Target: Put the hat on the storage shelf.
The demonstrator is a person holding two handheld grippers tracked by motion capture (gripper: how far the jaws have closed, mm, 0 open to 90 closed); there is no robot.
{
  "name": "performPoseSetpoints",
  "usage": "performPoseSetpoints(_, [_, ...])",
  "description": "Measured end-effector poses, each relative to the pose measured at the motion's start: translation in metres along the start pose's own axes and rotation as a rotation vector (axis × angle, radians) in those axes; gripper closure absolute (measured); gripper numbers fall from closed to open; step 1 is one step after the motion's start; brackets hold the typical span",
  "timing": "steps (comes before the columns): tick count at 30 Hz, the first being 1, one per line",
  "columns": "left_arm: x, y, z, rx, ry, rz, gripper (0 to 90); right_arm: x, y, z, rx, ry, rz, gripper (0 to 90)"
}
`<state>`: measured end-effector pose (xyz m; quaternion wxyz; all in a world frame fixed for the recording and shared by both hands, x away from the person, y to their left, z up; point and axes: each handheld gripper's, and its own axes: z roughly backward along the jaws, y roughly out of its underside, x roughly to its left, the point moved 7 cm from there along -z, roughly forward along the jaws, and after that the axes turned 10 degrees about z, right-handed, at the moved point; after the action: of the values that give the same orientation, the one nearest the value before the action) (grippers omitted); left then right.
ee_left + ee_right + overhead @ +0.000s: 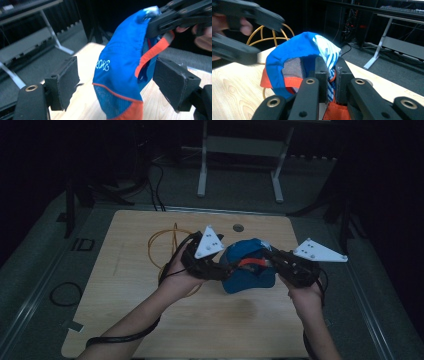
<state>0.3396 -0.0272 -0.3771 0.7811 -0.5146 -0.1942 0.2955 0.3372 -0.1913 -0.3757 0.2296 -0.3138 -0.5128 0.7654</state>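
Two grippers meet over the middle of the wooden table point(125, 285), and between them hangs a blue garment point(248, 266) with orange trim, lifted off the tabletop! Right gripper point(332, 75) has its jaws clamped tight on a bunched edge of the fabric, carrying it. Left gripper point(116, 75) stands spread on either side of the cloth, pads not pressing it, while a yellow cable loop point(162, 242) lies on the table behind.
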Motion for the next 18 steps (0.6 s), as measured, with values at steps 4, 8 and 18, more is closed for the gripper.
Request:
performPoseSetpoints(4, [-0.001, 0.002, -0.017, 0.037, -0.035, 0.0, 25.1, 0.006, 0.0, 0.0, -0.004, -0.014, 0.009, 83.2])
performPoseSetpoints(8, [-0.001, 0.005, -0.027, 0.057, -0.066, -0.01, 35.6, 0.011, -0.002, 0.002, -0.012, -0.032, 0.02, 83.1])
performPoseSetpoints(18, [-0.007, 0.014, -0.041, 0.14, -0.064, -0.093, 79.6, 0.021, 0.004, 0.003, -0.001, -0.046, 0.028, 83.1])
